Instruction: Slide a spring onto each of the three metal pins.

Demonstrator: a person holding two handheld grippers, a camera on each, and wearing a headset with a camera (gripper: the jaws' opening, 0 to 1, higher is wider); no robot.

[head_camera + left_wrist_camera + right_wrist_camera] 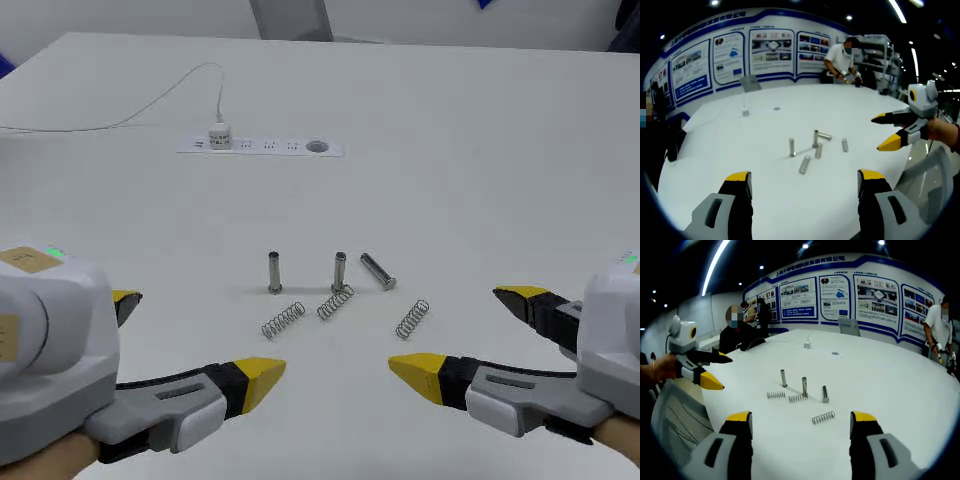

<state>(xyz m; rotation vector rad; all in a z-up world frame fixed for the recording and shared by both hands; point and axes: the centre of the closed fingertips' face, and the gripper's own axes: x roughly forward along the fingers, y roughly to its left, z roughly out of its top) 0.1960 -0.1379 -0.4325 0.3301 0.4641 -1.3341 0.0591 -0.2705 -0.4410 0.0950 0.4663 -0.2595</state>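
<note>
White bench (480, 180). Left tool (200, 333): jaws wide apart, empty. Left pin (274, 272) and middle pin (339, 271) upright; right pin (377, 271) lying flat. Left spring (283, 320), middle spring (336, 302), right spring (412, 319) loose just before them. Right tool (452, 329): wide apart, empty.

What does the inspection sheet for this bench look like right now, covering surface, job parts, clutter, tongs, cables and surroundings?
Surface: white table, smooth.
Job's things: left pin and middle pin upright, right pin lying flat; left spring, middle spring and right spring lying loose, none on a pin.
Clutter: power strip at the far side.
Grippers: left tongs and right tongs open, holding nothing, nearer the person than the parts.
Cables: white cable from a plug in the strip, running off to the left.
Surroundings: wall posters, a standing person, a seated person.
</note>
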